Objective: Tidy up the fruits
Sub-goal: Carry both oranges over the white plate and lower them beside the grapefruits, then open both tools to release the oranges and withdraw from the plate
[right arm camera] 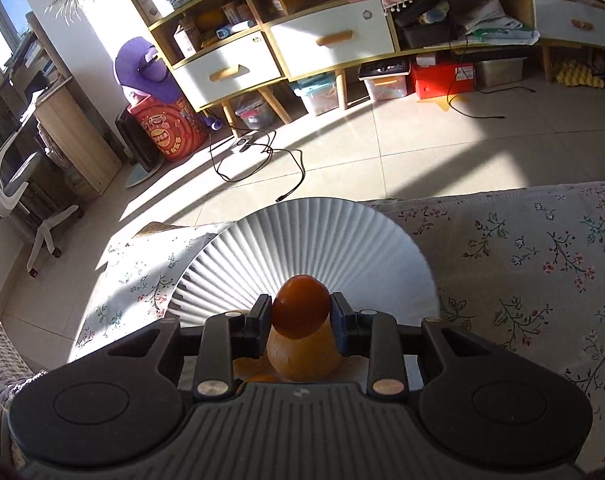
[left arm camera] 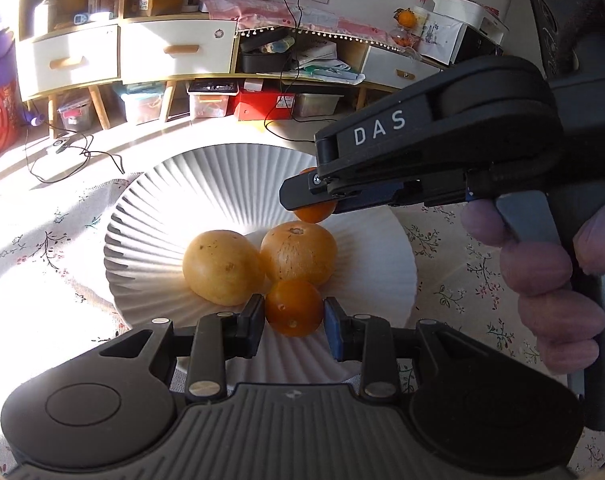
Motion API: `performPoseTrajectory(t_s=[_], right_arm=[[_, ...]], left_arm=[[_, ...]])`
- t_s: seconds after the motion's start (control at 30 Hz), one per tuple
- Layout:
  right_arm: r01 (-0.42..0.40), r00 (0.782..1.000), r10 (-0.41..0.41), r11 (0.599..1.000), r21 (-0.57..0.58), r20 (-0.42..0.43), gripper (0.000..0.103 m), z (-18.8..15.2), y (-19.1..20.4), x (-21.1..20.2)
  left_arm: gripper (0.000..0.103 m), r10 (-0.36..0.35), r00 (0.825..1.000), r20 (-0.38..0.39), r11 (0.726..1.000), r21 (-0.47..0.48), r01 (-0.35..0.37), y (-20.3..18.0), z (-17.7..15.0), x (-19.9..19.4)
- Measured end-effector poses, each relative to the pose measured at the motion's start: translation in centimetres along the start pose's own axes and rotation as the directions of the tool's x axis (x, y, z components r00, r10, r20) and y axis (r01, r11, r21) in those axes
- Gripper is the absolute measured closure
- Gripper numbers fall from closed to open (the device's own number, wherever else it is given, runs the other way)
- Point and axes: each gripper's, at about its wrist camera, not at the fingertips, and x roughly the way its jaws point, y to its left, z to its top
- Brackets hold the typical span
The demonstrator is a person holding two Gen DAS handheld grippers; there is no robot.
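White "DAS" lettering marks the right gripper (left arm camera: 316, 204), clamping a small orange (left arm camera: 315, 213); the left gripper (left arm camera: 292, 316) grips another orange (left arm camera: 293, 308) over the plate (left arm camera: 142, 216)

Both grippers are matte black plastic with ribbed bodies; behind the fingers, the right gripper (left arm camera: 308, 196) carries white "DAS" lettering (left arm camera: 378, 127) and a silver screw (left arm camera: 315, 178).

Two large fruits (left arm camera: 258, 264) sit side by side in the plate (left arm camera: 142, 208) on the tablecloth (left arm camera: 454, 280)

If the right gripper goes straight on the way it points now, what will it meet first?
Probably the ribbed white plate. The right gripper, shut on a small orange fruit, points down toward its far side, though depth is uncertain.
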Motion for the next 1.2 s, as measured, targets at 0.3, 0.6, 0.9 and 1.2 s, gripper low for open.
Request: performPoseTrajectory(t_s=[0.3,0.6,0.9,1.2], right_arm=[[-0.003,0.999,0.002,1.0,-0.029,-0.045,0.075,0.9,1.0,3.0],[0.023,0.996,-0.027,0.998,-0.051,-0.088,0.075,1.1,1.4,4.1],[0.023,0.993,-0.028,0.999,-0.045,-0.112,0.065,1.4,1.3,4.1],[0.03,0.996,-0.035,0.998,-0.061,-0.076,0.048,1.7,1.7,1.6]], left_arm=[[0.081,-0.033,0.999,0.003,0.999,-0.007,0.033,0.5,0.0,0.0],[0.081,-0.035,0.999,0.005,0.999,-0.01,0.035,1.0,0.2,0.4],[0.074,-0.048,0.999,0.008,0.999,0.014,0.048,1.0,0.1,0.3],[0.047,-0.026,0.999,0.024,0.999,0.041,0.025,0.2,0.1,-0.9]])
